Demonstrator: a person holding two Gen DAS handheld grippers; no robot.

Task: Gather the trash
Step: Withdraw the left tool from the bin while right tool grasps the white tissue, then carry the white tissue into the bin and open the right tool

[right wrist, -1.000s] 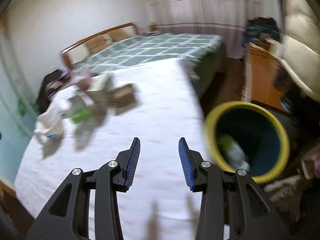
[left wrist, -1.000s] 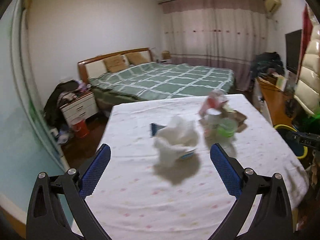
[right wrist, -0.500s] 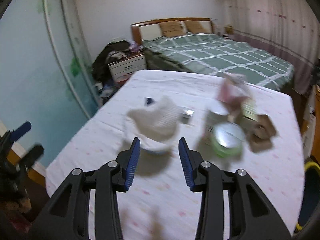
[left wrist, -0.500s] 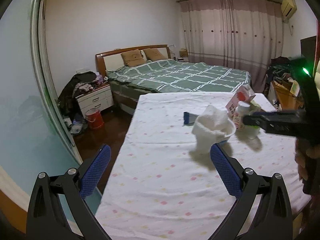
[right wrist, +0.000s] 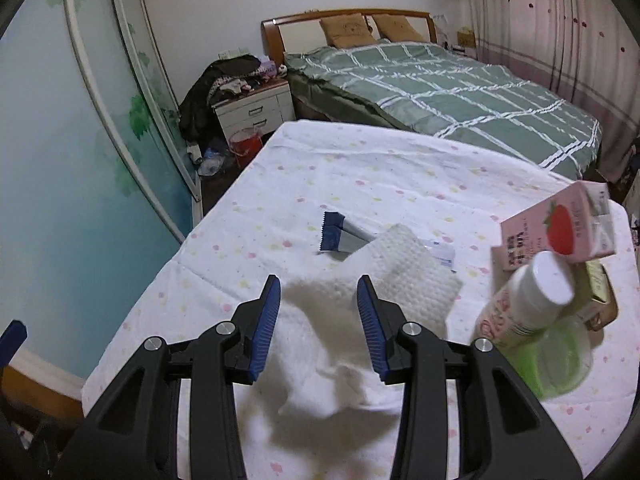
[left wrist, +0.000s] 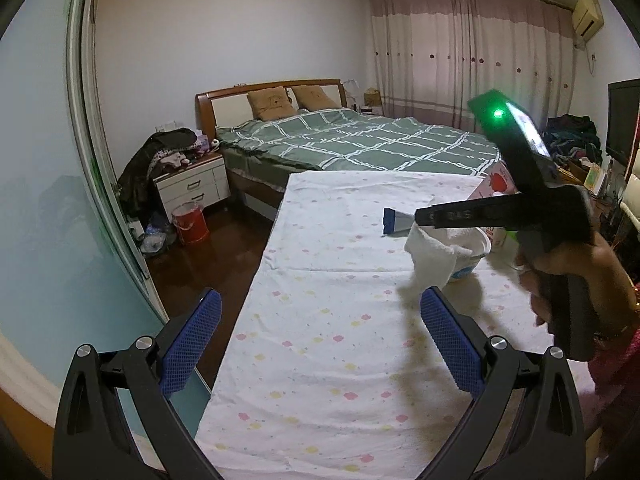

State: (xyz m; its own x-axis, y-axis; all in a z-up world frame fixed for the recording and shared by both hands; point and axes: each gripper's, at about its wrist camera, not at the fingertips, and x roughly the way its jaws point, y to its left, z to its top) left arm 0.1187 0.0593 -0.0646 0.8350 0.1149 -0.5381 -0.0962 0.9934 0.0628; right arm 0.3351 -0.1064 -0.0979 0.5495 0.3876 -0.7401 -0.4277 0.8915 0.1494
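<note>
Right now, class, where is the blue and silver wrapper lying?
The blue and silver wrapper lies flat on the floral tablecloth, just beyond the crumpled white paper towel and left of the pink strawberry carton.

My left tongs [left wrist: 320, 344] stand wide open over the bench [left wrist: 320, 352], nothing between them. My right hand [left wrist: 588, 268] holds the right tongs [left wrist: 424, 216] above a white tissue [left wrist: 434, 256] lying in a white cup [left wrist: 476, 252]. A blue wrapper [left wrist: 394, 220] lies just behind.
</note>
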